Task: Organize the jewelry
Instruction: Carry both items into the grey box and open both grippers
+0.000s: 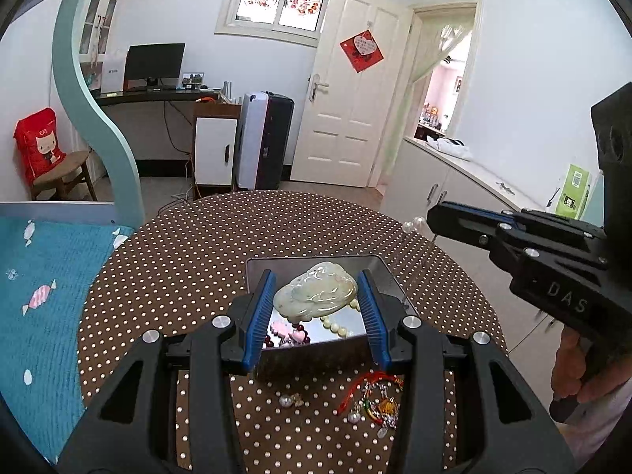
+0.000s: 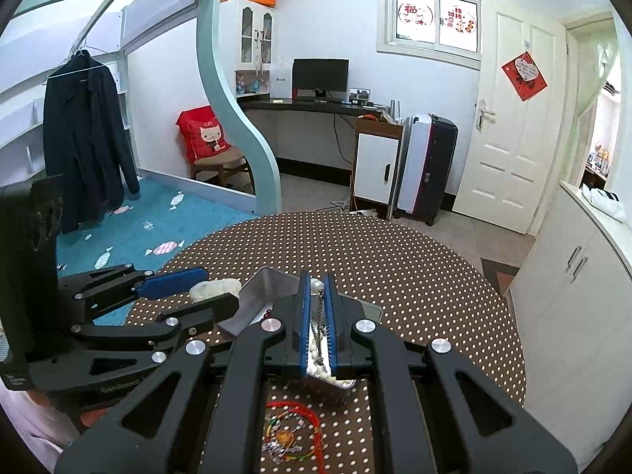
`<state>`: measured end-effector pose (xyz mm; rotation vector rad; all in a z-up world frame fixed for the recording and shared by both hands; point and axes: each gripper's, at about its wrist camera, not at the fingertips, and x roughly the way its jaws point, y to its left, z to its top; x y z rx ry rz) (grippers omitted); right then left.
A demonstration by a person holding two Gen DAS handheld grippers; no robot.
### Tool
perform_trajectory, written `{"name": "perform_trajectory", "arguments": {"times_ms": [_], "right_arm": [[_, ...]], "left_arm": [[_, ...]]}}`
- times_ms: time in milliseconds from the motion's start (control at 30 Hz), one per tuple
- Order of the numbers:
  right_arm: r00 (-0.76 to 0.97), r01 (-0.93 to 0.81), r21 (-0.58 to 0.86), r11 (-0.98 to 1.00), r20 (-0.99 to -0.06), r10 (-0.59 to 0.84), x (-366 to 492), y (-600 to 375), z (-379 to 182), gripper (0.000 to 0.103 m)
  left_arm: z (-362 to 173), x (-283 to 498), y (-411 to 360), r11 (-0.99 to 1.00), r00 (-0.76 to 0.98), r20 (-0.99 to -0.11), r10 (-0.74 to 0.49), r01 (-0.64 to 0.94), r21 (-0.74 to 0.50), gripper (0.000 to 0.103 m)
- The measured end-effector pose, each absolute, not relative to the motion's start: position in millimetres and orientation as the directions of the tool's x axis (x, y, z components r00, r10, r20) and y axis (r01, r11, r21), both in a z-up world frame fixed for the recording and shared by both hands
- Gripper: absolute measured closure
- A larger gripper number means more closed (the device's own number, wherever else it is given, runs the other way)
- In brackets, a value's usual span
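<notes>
Jade pendant (image 1: 316,290) gripped between left claw (image 1: 316,308) pads, above tray (image 1: 256,266).

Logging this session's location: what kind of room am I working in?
Most likely a home bedroom that doubles as a study: a loft bed frame over a blue mattress, a desk with a monitor, and a suitcase by the door.

1 jade pendant (image 1: 316,290), 1 metal tray (image 1: 391,276), 2 grippers, 1 red-cord bracelet (image 1: 371,395).
</notes>
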<state>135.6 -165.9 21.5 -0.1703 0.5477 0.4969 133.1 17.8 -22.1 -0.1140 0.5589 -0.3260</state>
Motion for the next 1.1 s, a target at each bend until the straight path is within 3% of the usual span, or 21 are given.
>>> {"name": "perform_trajectory", "arguments": {"times_ms": [400, 433, 567, 633, 1100], "right_arm": [[0.644, -0.496, 0.039, 0.868, -0.653, 0.397, 175, -162, -27, 0.095], [0.641, -0.492, 0.043, 0.87, -0.657, 0.395, 176, -164, -29, 0.09], [0.66, -0.433, 0.032, 0.901, -0.669, 0.341, 181, -173, -33, 0.052], [0.664, -0.405, 0.04, 0.914, -0.674, 0.324, 184, -180, -35, 0.042], [0.65, -0.326, 0.113, 0.939, -0.694, 0.309, 192, -216, -47, 0.028]], "left_arm": [[-53, 179, 4, 0.949, 0.74, -0.594, -0.316, 0.247, -0.197, 0.06], [-56, 182, 2, 0.949, 0.735, -0.6, -0.316, 0.247, -0.197, 0.06], [-65, 189, -2, 0.95, 0.721, -0.618, -0.313, 0.249, -0.19, 0.06], [-70, 197, -5, 0.952, 0.71, -0.635, -0.304, 0.244, -0.184, 0.06], [-87, 219, -27, 0.969, 0.698, -0.678, -0.23, 0.233, -0.088, 0.06]]}}
